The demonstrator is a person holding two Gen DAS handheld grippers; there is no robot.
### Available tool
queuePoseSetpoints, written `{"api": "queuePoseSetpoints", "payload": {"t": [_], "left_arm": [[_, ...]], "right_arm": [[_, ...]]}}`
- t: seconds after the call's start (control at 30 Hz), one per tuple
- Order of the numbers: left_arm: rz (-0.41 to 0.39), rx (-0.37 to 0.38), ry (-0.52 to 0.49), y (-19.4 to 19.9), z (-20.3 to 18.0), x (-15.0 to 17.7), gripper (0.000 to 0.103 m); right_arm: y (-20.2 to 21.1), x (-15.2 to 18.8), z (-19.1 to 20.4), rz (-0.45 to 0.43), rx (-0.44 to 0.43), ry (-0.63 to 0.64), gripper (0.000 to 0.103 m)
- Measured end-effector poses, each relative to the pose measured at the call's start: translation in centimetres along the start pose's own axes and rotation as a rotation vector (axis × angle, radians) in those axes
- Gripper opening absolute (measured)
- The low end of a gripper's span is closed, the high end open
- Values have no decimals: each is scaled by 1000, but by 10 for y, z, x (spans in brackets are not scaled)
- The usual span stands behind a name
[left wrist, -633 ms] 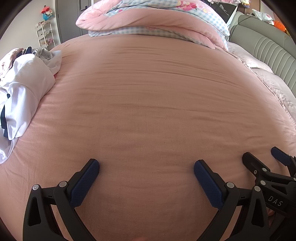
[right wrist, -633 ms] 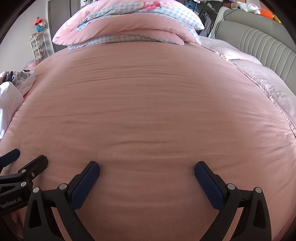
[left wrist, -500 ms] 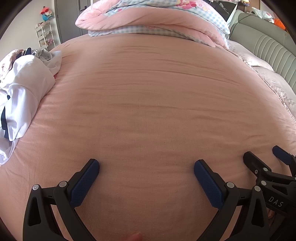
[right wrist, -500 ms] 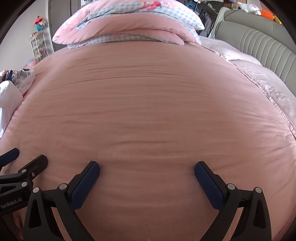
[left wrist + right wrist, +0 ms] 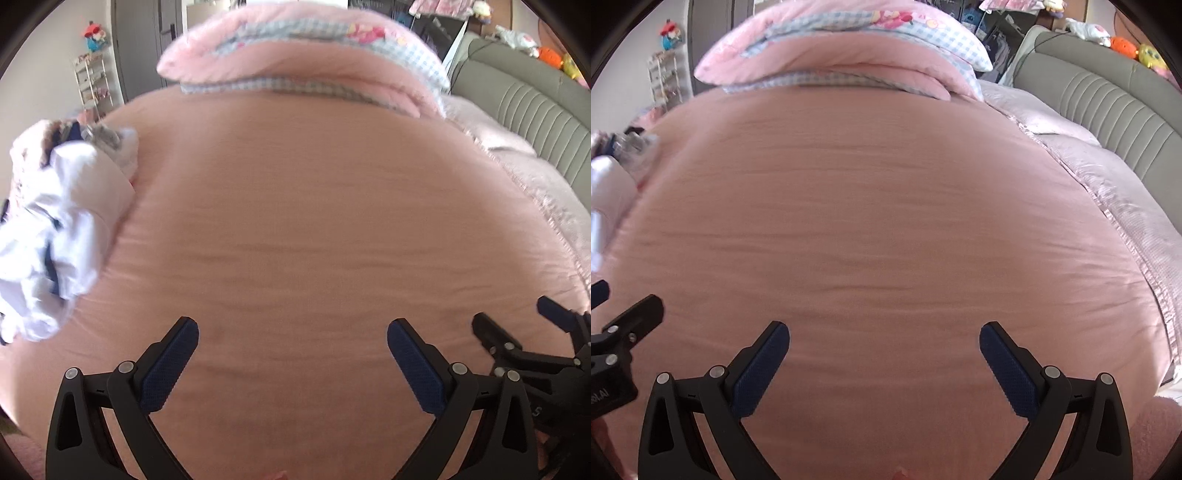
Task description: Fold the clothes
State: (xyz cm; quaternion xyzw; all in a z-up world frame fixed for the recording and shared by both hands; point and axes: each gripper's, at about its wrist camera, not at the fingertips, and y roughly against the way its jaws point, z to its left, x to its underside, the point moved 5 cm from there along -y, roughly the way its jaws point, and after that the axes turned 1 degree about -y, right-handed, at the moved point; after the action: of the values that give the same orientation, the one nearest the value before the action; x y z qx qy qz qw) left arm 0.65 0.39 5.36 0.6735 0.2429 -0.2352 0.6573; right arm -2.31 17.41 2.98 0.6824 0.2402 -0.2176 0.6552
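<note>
Both tools are held side by side above the near edge of the bed [image 5: 314,229]. The left gripper [image 5: 291,354] has its fingers spread wide with nothing between them; the right gripper [image 5: 884,354] is likewise spread and empty.

The clothes [image 5: 55,229] lie in a loose, crumpled pile of white fabric with dark trim at about 9 o'clock in the left wrist view, on the left margin of the pink sheet. In the right wrist view only the edge of the pile [image 5: 607,192] shows, also near 9 o'clock. No garment is laid out flat on the sheet, and no folded stack is in view; whether other garments are finished elsewhere cannot be told.

Procedure for a clean pick from the pile:
1. Keep the fingers spread during the approach.
2. Select one garment only; aim for an edge such as a collar or hem.
3. Pinch a single layer where possible.
4. Lay the garment at 12 o'clock, on the open sheet.

A folded quilt [image 5: 842,55] occupies the far end; keep clear of it.
</note>
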Motion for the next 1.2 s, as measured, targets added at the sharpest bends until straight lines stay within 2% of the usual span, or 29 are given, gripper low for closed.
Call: {"api": "queuePoseSetpoints", "payload": {"t": [0.13,0.3,0.47,0.6,0.7,0.8,0.87,1.03,1.2], "left_arm": [[-68,-4,17,67,4,-26,103],[-142,-11,8,123,7,-38,103],[-205,7,39,167,7,-27,103],[-221,1,36,190,1,-17,103],[-244,-1,25,207,-1,-9,103],[-305,-38,-5,221,-1,-11,103],[-325,-45,-6,220,2,-15,103],[-326,-40,32,202,27,-40,103],[-329,-72,75,198,69,-62,103]], "right_arm": [[49,-14,7,-35,-1,-7,103],[112,-26,10,-74,-10,-39,103],[172,-17,5,-131,17,-25,103],[202,-9,-6,-142,6,-26,103],[214,-9,-10,-153,30,-22,103],[217,-19,-13,-176,55,8,103],[214,-24,-6,-170,43,23,103],[205,-37,13,-159,13,66,103],[213,-66,46,-234,-1,172,103]]}}
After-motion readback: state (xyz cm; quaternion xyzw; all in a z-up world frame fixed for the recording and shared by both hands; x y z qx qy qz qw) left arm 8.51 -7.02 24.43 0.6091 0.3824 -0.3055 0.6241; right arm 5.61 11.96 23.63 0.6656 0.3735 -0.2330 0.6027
